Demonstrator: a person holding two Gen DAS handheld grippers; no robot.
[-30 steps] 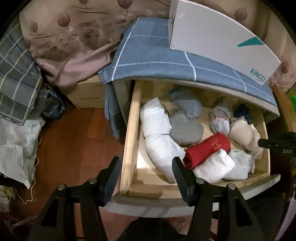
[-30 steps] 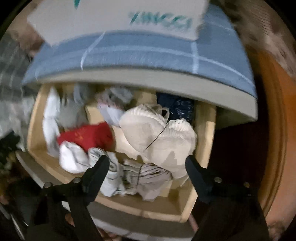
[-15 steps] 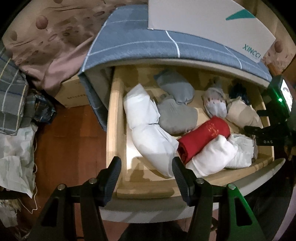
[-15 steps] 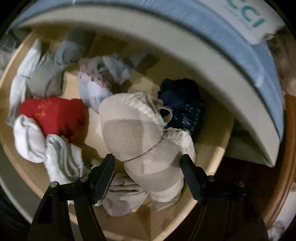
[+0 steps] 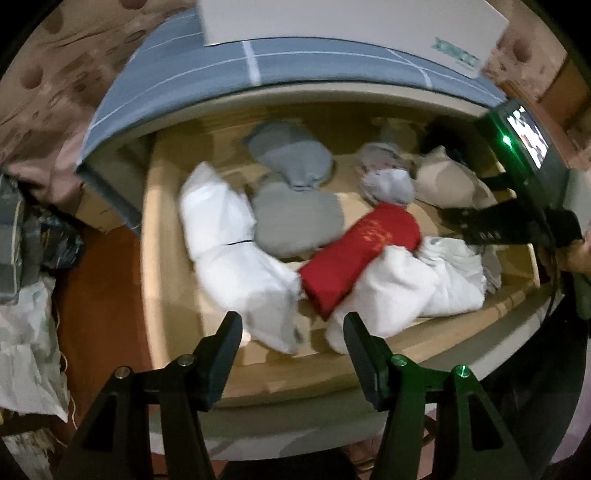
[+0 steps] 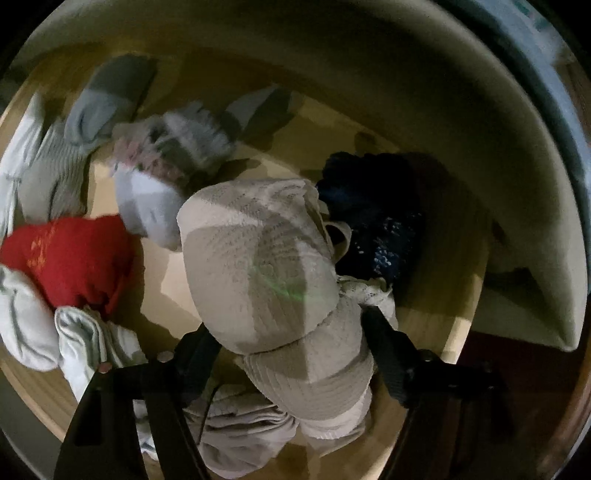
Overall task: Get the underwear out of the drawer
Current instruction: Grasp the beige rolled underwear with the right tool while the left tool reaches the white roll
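The wooden drawer (image 5: 258, 380) stands pulled out, holding several rolled garments. My left gripper (image 5: 291, 325) is open above its front edge, with the ends of a white roll (image 5: 229, 240) and a red roll (image 5: 362, 254) just beyond its fingertips. A grey roll (image 5: 295, 218) lies behind them. My right gripper (image 6: 290, 328) points down over a beige knitted bra (image 6: 258, 258). Its jaws are closing, one finger on each side of the bra, and the fabric does not look squeezed. In the left wrist view the right gripper (image 5: 491, 225) sits at the drawer's right end.
A blue checked cloth (image 5: 177, 66) and a white box (image 5: 351, 22) lie on the cabinet top above the drawer. A dark blue garment (image 6: 373, 221) sits beside the bra. Bags and clothes (image 5: 26, 332) pile on the floor at left. A hand (image 5: 576, 254) holds the right gripper.
Both grippers have sunk toward the drawer. The left one has shifted right over the white and red rolls. The right one's fingers have come down around the beige bra and narrowed.
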